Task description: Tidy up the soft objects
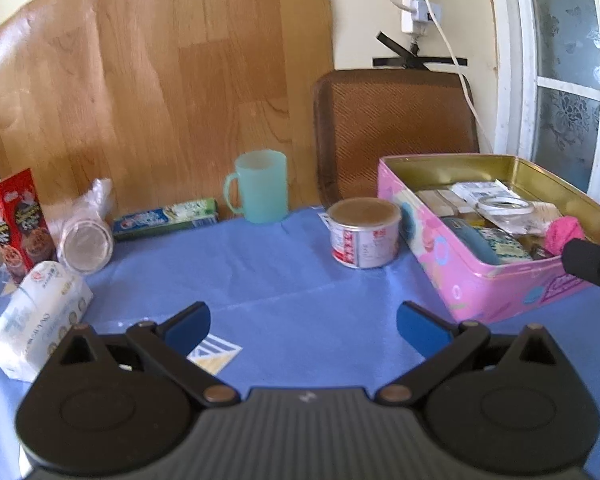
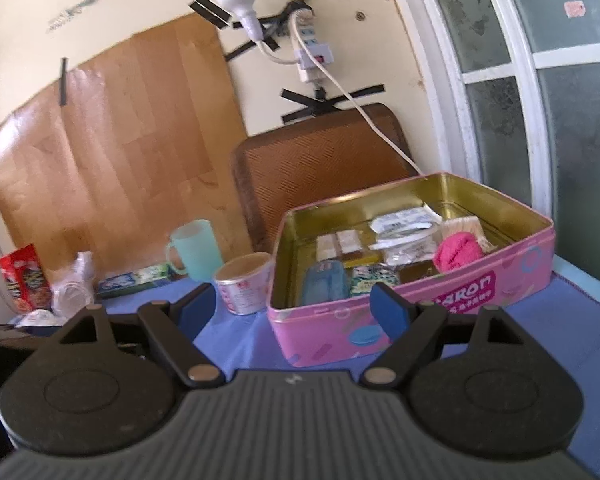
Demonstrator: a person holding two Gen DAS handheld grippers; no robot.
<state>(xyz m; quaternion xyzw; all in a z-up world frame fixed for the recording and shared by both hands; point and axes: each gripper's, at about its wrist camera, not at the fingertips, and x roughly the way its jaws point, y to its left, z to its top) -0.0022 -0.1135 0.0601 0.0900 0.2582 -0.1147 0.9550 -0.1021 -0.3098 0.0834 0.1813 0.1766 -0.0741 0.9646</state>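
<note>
While both grippers hover:
Fingers: left gripper [image 1: 303, 326] and right gripper [image 2: 294, 306] spread, empty.
Tissue pack [image 1: 36, 320]: light, squashy; pinch midway.

red snack box [image 1: 14, 222]: cut by left edge | pink tin [image 1: 496, 280]: contents partly hidden, labels unreadable

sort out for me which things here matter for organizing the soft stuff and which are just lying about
For the job:
pink tin
pink soft ball inside it
white tissue pack

Lying about:
green mug
small can
toothpaste box
red snack box
</note>
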